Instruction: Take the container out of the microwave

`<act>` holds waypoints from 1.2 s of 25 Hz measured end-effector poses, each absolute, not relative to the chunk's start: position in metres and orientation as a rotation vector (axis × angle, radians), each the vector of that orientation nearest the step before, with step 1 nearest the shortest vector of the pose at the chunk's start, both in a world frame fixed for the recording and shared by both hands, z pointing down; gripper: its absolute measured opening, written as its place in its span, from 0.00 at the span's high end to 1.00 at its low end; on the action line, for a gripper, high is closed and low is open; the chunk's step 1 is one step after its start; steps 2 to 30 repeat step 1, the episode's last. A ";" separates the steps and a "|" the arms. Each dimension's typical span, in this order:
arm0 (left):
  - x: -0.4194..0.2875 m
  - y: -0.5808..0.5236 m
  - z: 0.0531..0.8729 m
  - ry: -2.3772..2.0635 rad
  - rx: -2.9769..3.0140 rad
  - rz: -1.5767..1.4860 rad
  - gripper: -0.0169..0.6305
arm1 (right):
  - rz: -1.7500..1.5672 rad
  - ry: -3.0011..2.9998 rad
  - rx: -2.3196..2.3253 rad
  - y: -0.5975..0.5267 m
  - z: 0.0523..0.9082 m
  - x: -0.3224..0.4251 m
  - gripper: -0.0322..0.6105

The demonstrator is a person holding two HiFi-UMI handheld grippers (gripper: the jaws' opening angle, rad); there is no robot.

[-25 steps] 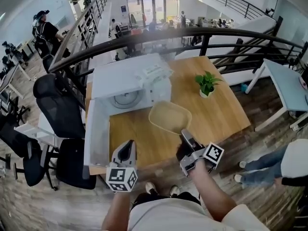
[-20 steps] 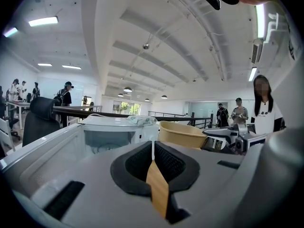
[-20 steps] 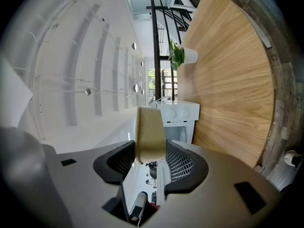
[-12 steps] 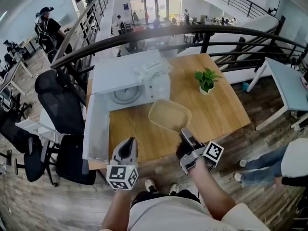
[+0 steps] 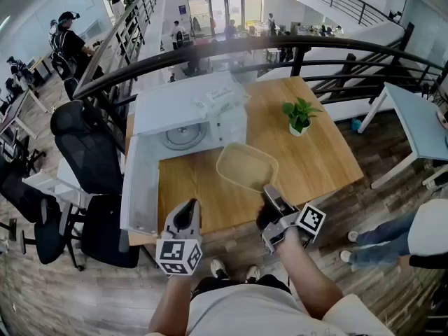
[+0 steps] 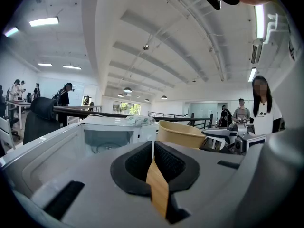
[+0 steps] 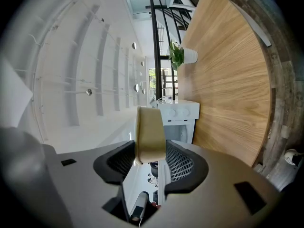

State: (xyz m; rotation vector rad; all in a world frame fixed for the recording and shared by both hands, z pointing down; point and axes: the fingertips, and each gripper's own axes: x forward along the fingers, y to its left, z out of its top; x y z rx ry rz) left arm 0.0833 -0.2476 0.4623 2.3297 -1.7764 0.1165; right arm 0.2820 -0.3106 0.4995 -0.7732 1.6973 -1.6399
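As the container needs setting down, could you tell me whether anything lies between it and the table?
Nothing visible does. The table below the container is bare; the potted plant and microwave stand off to the sides.

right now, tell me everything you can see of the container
The container is a tan, rounded-rectangular tub, open-topped and empty, plastic by its look. It is out of the microwave, held above the wooden table. The right gripper clamps its near rim; nothing else seems to touch it.

Bystander [image 5: 423,240] cut off at right edge, microwave [image 5: 182,107] cavity partly hidden
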 end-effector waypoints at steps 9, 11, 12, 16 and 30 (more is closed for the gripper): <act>0.084 -0.247 0.463 -1.776 2.330 0.117 0.91 | -1.640 1.698 -0.773 -0.310 0.500 0.282 0.61; 0.084 -0.247 0.463 -1.776 2.330 0.117 0.91 | -1.640 1.698 -0.773 -0.310 0.500 0.282 0.61; 0.084 -0.247 0.463 -1.776 2.330 0.117 0.91 | -1.640 1.698 -0.773 -0.310 0.500 0.282 0.61; 0.084 -0.247 0.463 -1.776 2.330 0.117 0.91 | -1.640 1.698 -0.773 -0.310 0.500 0.282 0.61; 0.084 -0.247 0.463 -1.776 2.330 0.117 0.91 | -1.640 1.698 -0.773 -0.310 0.500 0.282 0.61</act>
